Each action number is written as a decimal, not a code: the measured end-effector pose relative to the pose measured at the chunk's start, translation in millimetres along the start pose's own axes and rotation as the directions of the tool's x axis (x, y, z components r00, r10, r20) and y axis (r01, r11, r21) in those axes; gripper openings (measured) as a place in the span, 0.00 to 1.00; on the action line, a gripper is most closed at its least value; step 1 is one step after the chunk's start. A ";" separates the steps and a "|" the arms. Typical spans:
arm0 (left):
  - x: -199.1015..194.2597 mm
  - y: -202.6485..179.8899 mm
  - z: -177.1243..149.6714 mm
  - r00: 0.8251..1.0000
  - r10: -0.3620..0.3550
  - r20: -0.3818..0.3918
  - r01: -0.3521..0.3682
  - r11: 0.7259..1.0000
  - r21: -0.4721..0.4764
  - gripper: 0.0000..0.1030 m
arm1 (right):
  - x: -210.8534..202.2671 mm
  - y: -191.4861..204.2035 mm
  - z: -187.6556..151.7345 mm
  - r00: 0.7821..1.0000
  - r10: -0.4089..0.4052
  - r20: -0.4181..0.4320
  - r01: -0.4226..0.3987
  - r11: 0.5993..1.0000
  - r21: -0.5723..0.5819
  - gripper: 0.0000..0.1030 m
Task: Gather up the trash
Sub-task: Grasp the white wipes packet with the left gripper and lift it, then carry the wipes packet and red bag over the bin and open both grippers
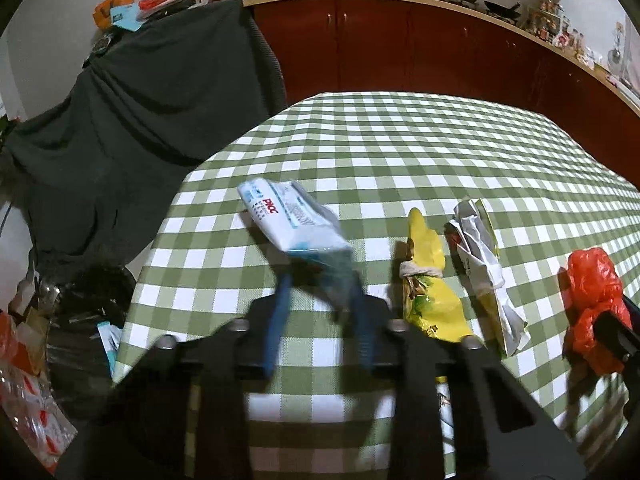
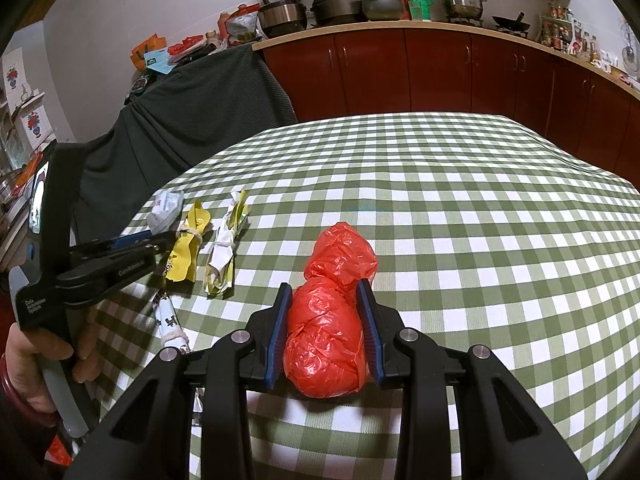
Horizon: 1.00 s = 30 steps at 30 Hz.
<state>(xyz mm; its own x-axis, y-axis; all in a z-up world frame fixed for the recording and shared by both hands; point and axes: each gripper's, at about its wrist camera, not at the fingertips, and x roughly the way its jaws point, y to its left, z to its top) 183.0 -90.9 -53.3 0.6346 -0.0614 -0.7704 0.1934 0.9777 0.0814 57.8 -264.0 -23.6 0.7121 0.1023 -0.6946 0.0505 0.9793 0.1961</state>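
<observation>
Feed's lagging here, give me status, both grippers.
Left gripper shut on tissue pack. Right gripper shut on red bag. Two tied wrappers remain on table.

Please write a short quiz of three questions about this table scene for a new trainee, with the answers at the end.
1. True or false: the right tool is shut on the red plastic bag.
2. Which item is between the fingers of the left tool? A) the yellow wrapper B) the white and blue tissue pack C) the white crumpled wrapper
3. What covers the table under the trash?

Key:
1. True; both blue pads press its sides.
2. B; the pack is at its fingertips, blurred.
3. A green and white checked tablecloth.
</observation>
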 end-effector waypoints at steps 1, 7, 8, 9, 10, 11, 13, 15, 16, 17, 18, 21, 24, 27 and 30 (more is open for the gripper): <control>-0.5 0.2 -0.5 1.000 0.004 0.002 -0.004 1.000 0.007 0.16 | -0.4 0.0 -0.1 1.000 0.000 0.000 0.000 1.000 -0.001 0.33; -7.5 6.6 -6.2 1.000 -0.012 0.019 0.012 1.000 0.017 0.09 | -1.4 -0.9 0.6 1.000 -0.007 0.003 0.007 1.000 -0.004 0.33; -9.2 7.3 -7.9 1.000 -0.016 0.019 0.015 1.000 0.017 0.09 | -1.6 -0.5 0.1 1.000 -0.009 0.003 0.009 1.000 -0.004 0.33; -11.7 8.3 -10.3 1.000 -0.019 0.023 0.019 1.000 0.018 0.08 | -2.3 -0.1 -0.4 1.000 -0.010 0.003 0.010 1.000 -0.004 0.33; -13.8 8.8 -12.2 0.999 -0.025 0.023 0.024 1.000 0.020 0.08 | -3.2 0.8 -1.0 1.000 -0.011 0.004 0.011 1.000 -0.005 0.33; -15.6 8.9 -13.8 0.999 -0.030 0.024 0.029 0.999 0.021 0.08 | -3.9 2.1 -1.9 1.000 -0.013 0.004 0.013 1.000 -0.006 0.33; -20.9 10.1 -19.5 0.999 -0.041 0.029 0.041 0.999 0.022 0.08 | -5.2 4.3 -2.9 1.000 -0.014 0.004 0.014 1.000 -0.008 0.33; -25.9 10.8 -24.5 0.998 -0.047 0.032 0.046 0.999 0.025 0.08 | -6.2 6.2 -3.4 1.000 -0.013 0.004 0.013 1.000 -0.010 0.33; -28.4 11.5 -26.8 0.998 -0.048 0.033 0.048 0.999 0.027 0.08 | -6.8 6.6 -4.0 1.000 -0.013 0.004 0.013 1.000 -0.010 0.33; -31.2 12.0 -29.1 0.998 -0.051 0.034 0.050 0.998 0.026 0.08 | -7.4 8.1 -4.3 1.000 -0.013 0.005 0.013 1.000 -0.013 0.33; -34.5 13.1 -32.1 0.998 -0.055 0.038 0.054 0.998 0.027 0.08 | -7.9 9.2 -4.5 1.000 -0.013 0.006 0.013 1.000 -0.015 0.33; -44.1 16.0 -38.8 0.997 -0.060 0.055 0.059 0.998 0.035 0.08 | -9.4 12.7 -5.8 1.000 -0.012 0.008 0.012 1.000 -0.020 0.33; -53.5 21.0 -43.6 0.996 -0.057 0.070 0.054 0.998 0.040 0.08 | -12.4 17.9 -6.0 1.000 -0.011 0.017 0.011 1.000 -0.024 0.33; -62.3 29.4 -47.3 0.995 -0.053 0.080 0.051 0.998 0.030 0.08 | -15.4 23.1 -5.0 1.000 -0.005 0.024 0.006 0.999 -0.033 0.33; -72.1 40.3 -52.2 0.995 -0.039 0.092 0.037 0.999 0.023 0.08 | -19.2 33.3 -4.0 0.999 0.005 0.036 -0.003 0.999 -0.047 0.33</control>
<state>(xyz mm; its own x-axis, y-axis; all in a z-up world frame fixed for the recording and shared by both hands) 106.0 -36.6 -27.5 0.6924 -0.1179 -0.7118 0.2338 0.9700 0.0668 43.0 -232.6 -6.5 0.7369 0.1010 -0.6684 0.0152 0.9861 0.1657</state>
